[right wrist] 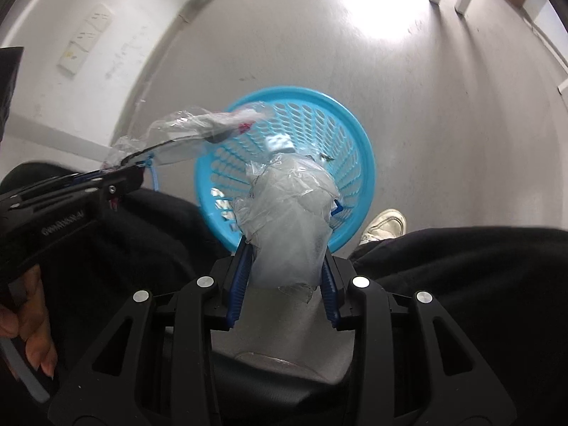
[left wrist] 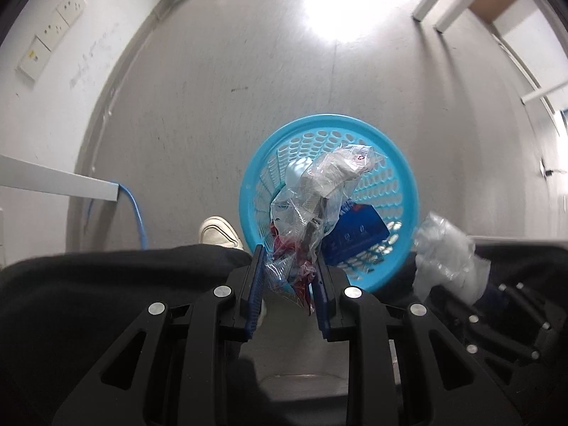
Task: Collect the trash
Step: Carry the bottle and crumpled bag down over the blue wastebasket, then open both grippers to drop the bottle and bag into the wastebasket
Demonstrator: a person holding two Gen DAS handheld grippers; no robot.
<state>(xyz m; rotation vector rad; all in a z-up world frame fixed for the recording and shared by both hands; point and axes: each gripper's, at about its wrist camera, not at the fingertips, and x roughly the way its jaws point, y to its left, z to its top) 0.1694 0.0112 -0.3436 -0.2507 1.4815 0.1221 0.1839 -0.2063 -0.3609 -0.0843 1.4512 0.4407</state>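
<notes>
A round blue plastic basket point(left wrist: 401, 191) stands on the grey floor; it also shows in the right wrist view point(right wrist: 355, 142). It holds a dark blue box point(left wrist: 358, 234) and other scraps. My left gripper point(left wrist: 289, 269) is shut on a crumpled clear wrapper with red print point(left wrist: 319, 184), held above the basket's near rim. My right gripper point(right wrist: 285, 259) is shut on a cloudy clear plastic bag point(right wrist: 287, 220), held over the basket's near side. The bag shows at the right in the left wrist view point(left wrist: 447, 255). The wrapper shows at the left in the right wrist view point(right wrist: 198, 124).
The person's black trousers point(left wrist: 106, 284) and white shoes point(left wrist: 220, 232) point(right wrist: 385, 225) are close to the basket. A white wall with sockets point(left wrist: 53, 32) is at the left. White table legs point(left wrist: 447, 0) stand far right. A blue cable point(left wrist: 136, 213) hangs by a white ledge.
</notes>
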